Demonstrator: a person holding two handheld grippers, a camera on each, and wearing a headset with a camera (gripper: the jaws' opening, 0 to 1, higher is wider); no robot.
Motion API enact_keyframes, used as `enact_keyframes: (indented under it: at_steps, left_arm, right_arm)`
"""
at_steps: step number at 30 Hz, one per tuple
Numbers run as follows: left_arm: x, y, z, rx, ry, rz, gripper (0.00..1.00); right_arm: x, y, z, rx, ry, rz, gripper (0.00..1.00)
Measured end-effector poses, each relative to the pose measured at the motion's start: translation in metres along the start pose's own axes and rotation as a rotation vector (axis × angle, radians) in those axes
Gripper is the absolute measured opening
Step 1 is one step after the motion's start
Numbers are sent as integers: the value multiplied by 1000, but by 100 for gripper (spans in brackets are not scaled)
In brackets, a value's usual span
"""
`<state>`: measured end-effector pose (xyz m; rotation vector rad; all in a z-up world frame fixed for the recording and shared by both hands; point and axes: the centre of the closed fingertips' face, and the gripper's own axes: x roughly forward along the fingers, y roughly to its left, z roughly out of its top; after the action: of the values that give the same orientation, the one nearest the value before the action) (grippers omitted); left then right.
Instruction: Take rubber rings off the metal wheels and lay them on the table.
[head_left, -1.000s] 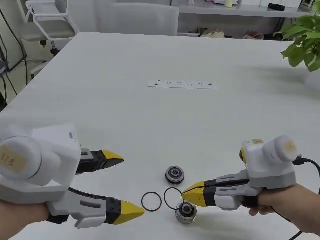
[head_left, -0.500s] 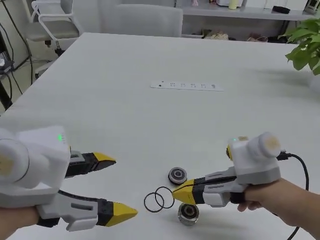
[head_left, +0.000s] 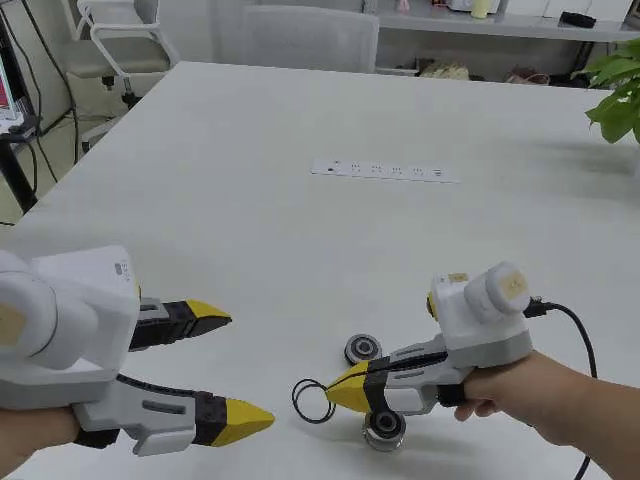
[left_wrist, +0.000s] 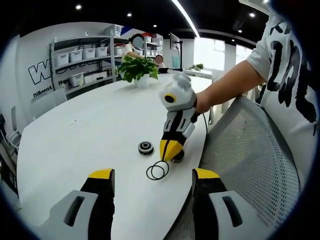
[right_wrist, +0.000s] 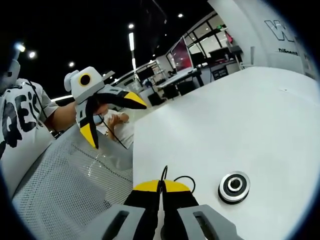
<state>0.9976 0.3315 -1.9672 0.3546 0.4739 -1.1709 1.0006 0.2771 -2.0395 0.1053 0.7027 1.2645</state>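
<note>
The left gripper (head_left: 234, 368) is nearest, jaws spread wide with nothing between them. Just ahead of its tips, the right gripper (head_left: 338, 392) is clamped on a rubber ring (right_wrist: 164, 172) (a thin black line between its yellow tips). That ring overlaps a second ring (head_left: 296, 400) on the table (head_left: 300, 230). One metal wheel (head_left: 384, 428) sits under the right gripper, and a second wheel (head_left: 362, 349) lies just beyond it.

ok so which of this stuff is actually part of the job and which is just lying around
Job:
- far metal wheel
- near metal wheel
- rubber rings
- right gripper, shut, apparently pinching one ring
- left gripper, open

Lying about:
- power strip
- potted plant
- grey chair
</note>
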Motion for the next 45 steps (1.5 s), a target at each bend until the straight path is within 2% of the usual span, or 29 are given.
enact_keyframes:
  at_steps: [15,26,35,45]
  left_arm:
    - [1,2,-4,-15,8,3,60]
    - [3,1,-6,-27,16,2,59]
    - [4,-1,-9,-29,27,-2,59]
    - [6,-3,-11,-33,33,-8,58]
  right_arm:
    - [2,-13,-9,27,17,-28,0]
    - [0,-31,-18,74,34,-106,0]
    - [1,-37,-24,92,54,-147,0]
    - [1,-41,-21,83,37,-178,0]
